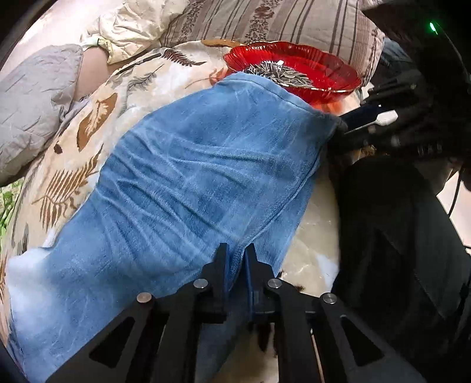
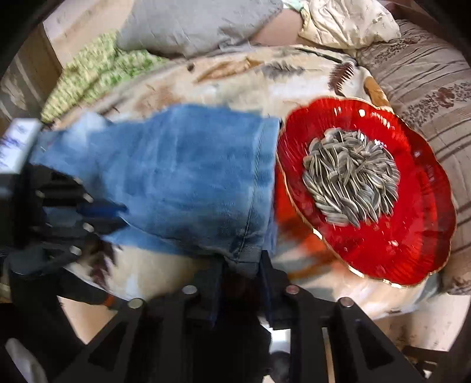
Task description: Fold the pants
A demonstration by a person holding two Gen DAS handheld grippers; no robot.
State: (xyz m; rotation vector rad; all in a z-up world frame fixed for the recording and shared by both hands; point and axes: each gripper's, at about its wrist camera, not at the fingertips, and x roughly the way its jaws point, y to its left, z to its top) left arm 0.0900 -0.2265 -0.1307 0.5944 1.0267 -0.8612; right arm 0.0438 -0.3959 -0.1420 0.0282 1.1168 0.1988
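Blue denim pants [image 1: 191, 176] lie folded over on a leaf-print blanket [image 1: 97, 117]. In the left wrist view my left gripper [image 1: 237, 259] is shut on a pinched ridge of denim at the near edge. My right gripper [image 1: 344, 126] shows at the right, holding the far corner. In the right wrist view the right gripper [image 2: 241, 268] has the thick hem corner of the pants [image 2: 191, 176] squeezed between its fingers. My left gripper [image 2: 125, 216] appears at the left, clamped on the opposite edge.
A red glass dish [image 2: 412, 250] heaped with sunflower seeds [image 2: 350, 179] sits right against the pants' hem. A striped pillow [image 2: 426, 88], a grey pillow [image 2: 191, 23] and a green cloth [image 2: 97, 70] ring the blanket [image 2: 235, 76]. A person's dark clothing [image 1: 397, 235] fills the right.
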